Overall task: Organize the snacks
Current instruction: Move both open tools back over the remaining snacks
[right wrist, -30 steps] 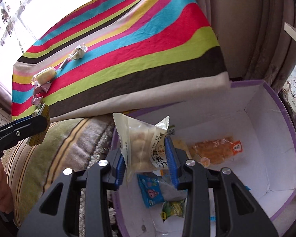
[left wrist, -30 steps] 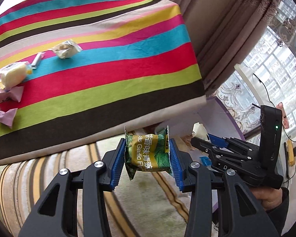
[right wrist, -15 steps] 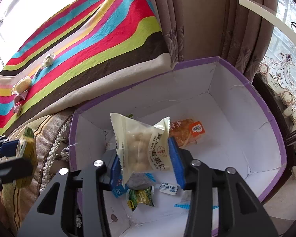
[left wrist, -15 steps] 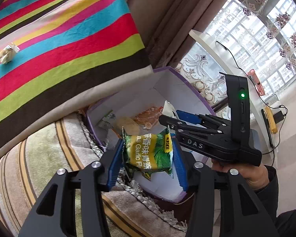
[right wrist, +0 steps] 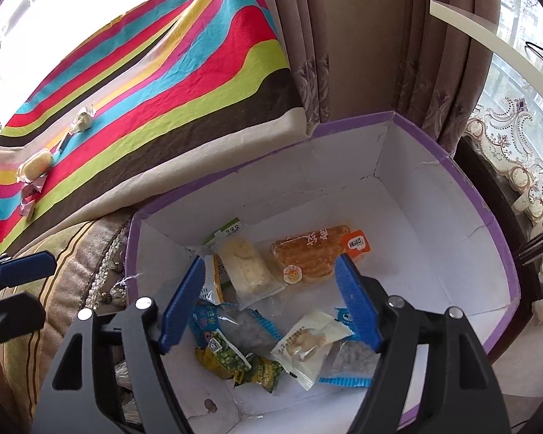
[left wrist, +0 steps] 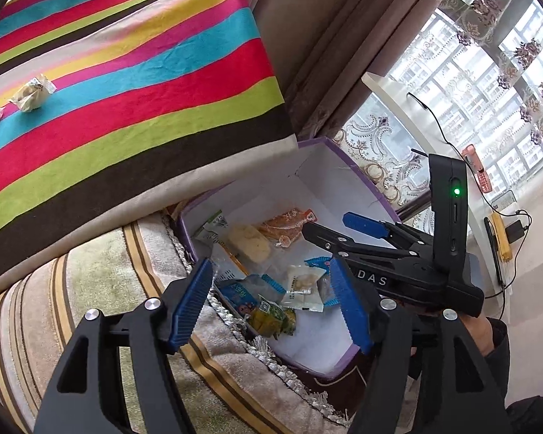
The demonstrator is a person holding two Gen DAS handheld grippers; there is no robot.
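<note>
Both grippers hover over the box, fingers spreading, nothing between them. Left gripper sits above the box's near edge, right gripper over its middle. Green pack and white pack lie loose on the box floor among other snacks. More snacks remain on the striped cloth beyond the box.

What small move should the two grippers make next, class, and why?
Probably lift both away from the purple box toward the striped cloth. The left gripper and right gripper are opening with nothing between their jaws, and wrapped snacks remain on the cloth.
</note>
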